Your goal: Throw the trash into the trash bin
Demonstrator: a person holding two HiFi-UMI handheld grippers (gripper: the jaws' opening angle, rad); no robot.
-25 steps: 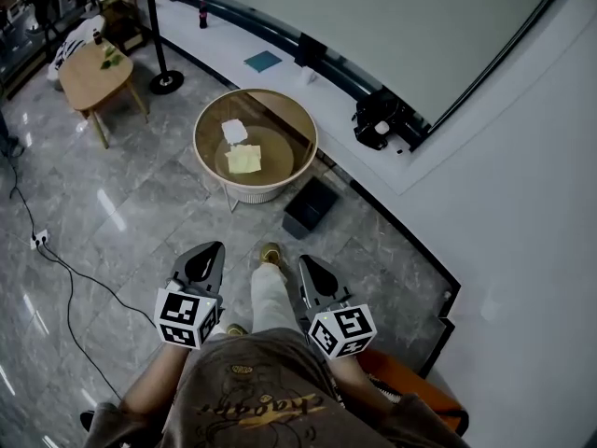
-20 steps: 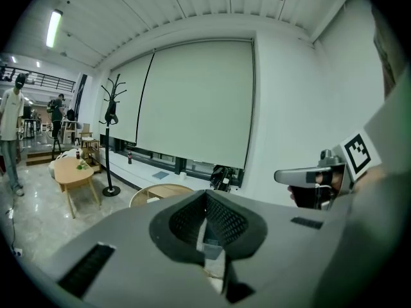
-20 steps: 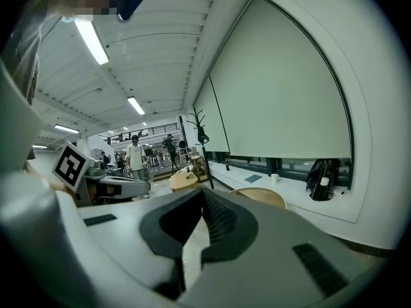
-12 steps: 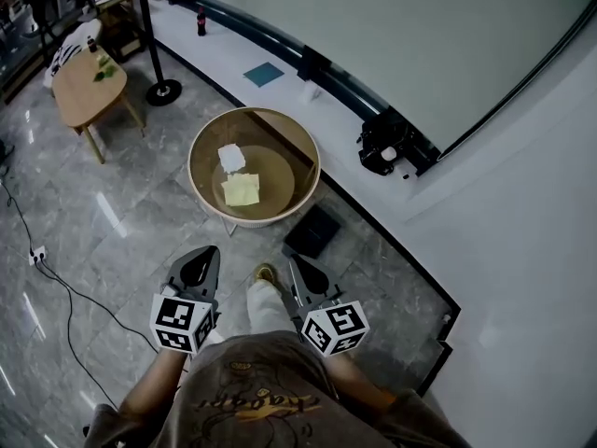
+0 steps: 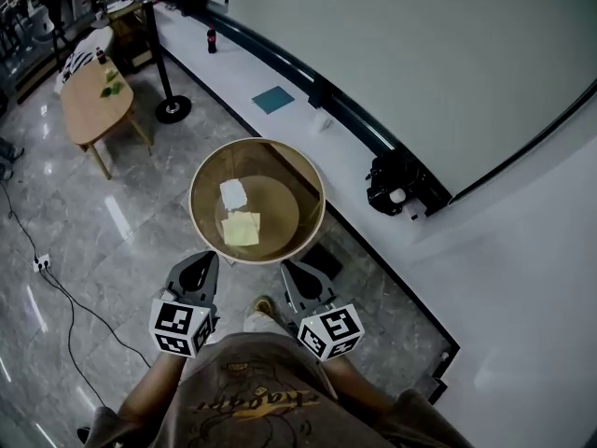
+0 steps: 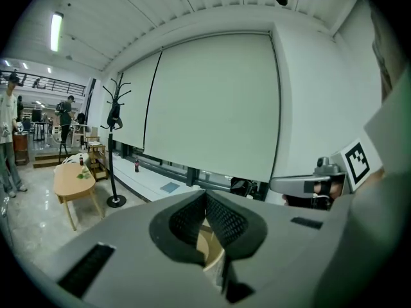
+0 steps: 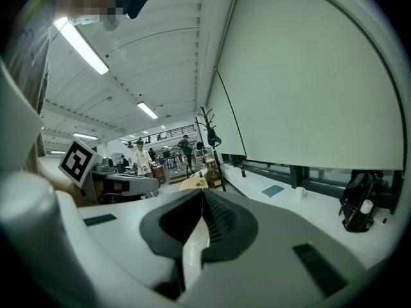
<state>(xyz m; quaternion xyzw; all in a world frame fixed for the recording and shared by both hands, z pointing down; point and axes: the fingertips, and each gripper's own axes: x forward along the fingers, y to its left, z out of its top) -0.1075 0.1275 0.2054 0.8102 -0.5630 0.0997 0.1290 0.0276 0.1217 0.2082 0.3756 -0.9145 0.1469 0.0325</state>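
On the round table (image 5: 320, 187): the trash, a crumpled white paper (image 5: 233, 194) with a flat yellow paper (image 5: 242, 229) just beside it, both inside the wooden rim and untouched.
On the floor by the table: a dark square bin (image 5: 324, 259), partly hidden under the rim; I take it to be the trash bin.
Left gripper (image 5: 199, 267): clenched, pads meeting at the tips with nothing between them; it hovers short of the table's near rim.
Right gripper (image 5: 293, 273): clenched and empty too, alongside the other.
Handling: both papers are probably very light and soft. The white wad should crush under the pads, so pinch across its bulk. The yellow sheet lies flat and may slide, so a lifted edge or corner is the better hold.
Head view only: the papers, the bin, and both grippers set against the table.
Gripper views only: they look nearly level and miss the papers. The left one shows a sliver of table rim below its jaws and a coat stand (image 6: 113, 159); the right one shows the blind (image 7: 308, 88) and distant people.
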